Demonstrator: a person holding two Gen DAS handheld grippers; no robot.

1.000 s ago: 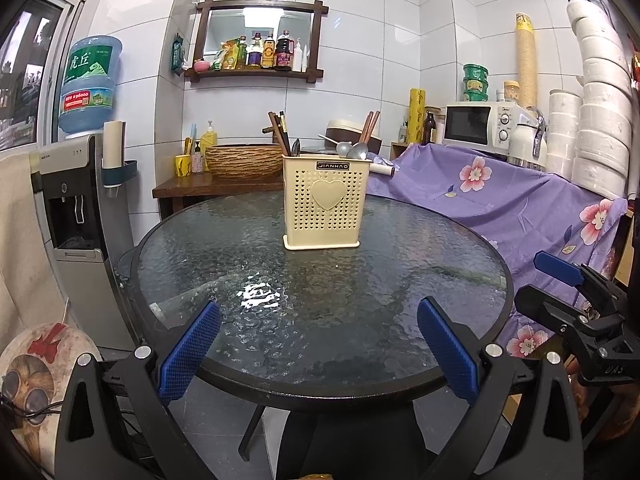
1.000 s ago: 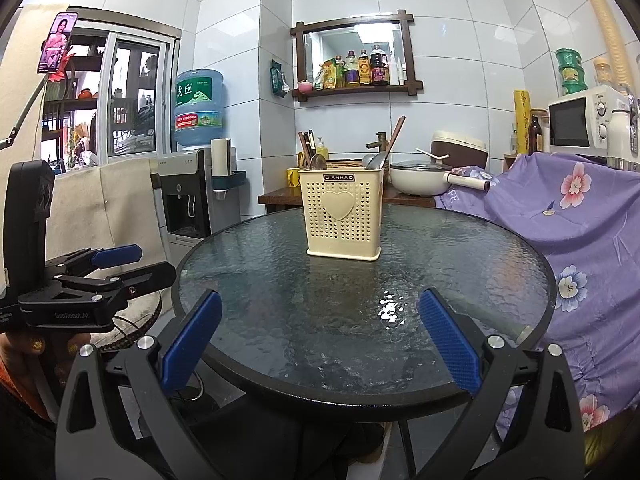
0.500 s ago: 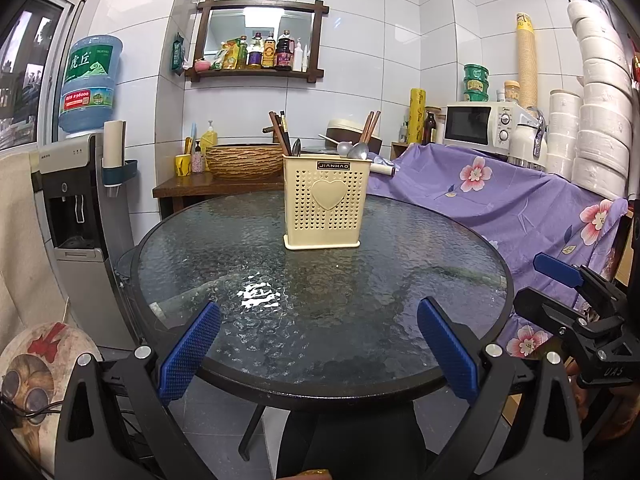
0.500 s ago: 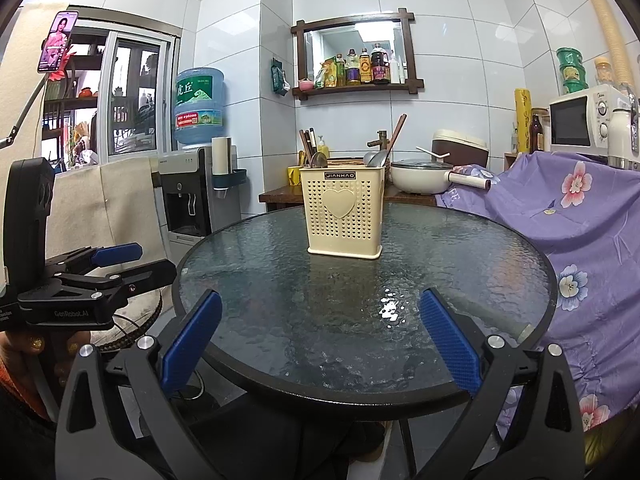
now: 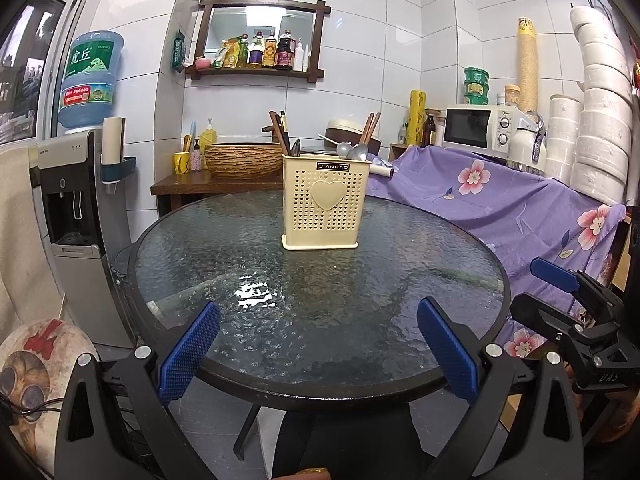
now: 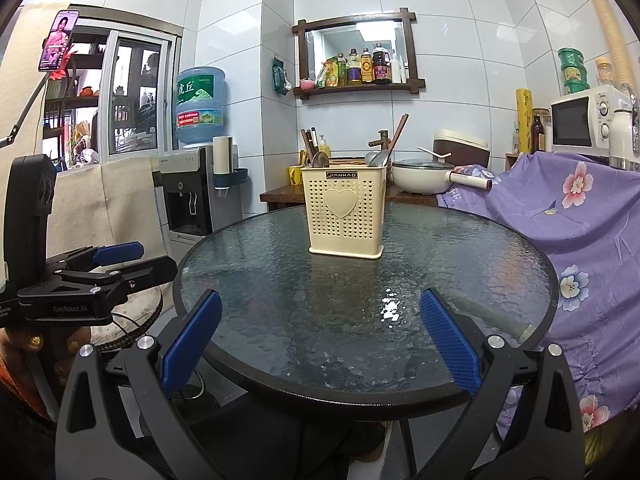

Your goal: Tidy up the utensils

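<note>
A cream perforated utensil holder (image 5: 323,201) (image 6: 345,211) with a heart on its front stands upright on the far half of the round glass table (image 5: 248,280) (image 6: 460,248). Dark chopsticks (image 5: 279,131) and metal spoons (image 5: 357,152) stick out of its top. My left gripper (image 5: 318,346) is open at the table's near edge, nothing between its blue pads. My right gripper (image 6: 320,342) is likewise open and empty at the near edge. Each gripper shows in the other's view, held off the table's side.
A water dispenser (image 5: 76,208) stands left of the table. Purple floral cloth (image 5: 520,208) covers a counter on the right with a microwave (image 5: 482,132). A wooden side table (image 5: 208,184) with a woven basket sits behind. A round cushion (image 5: 36,364) lies low left.
</note>
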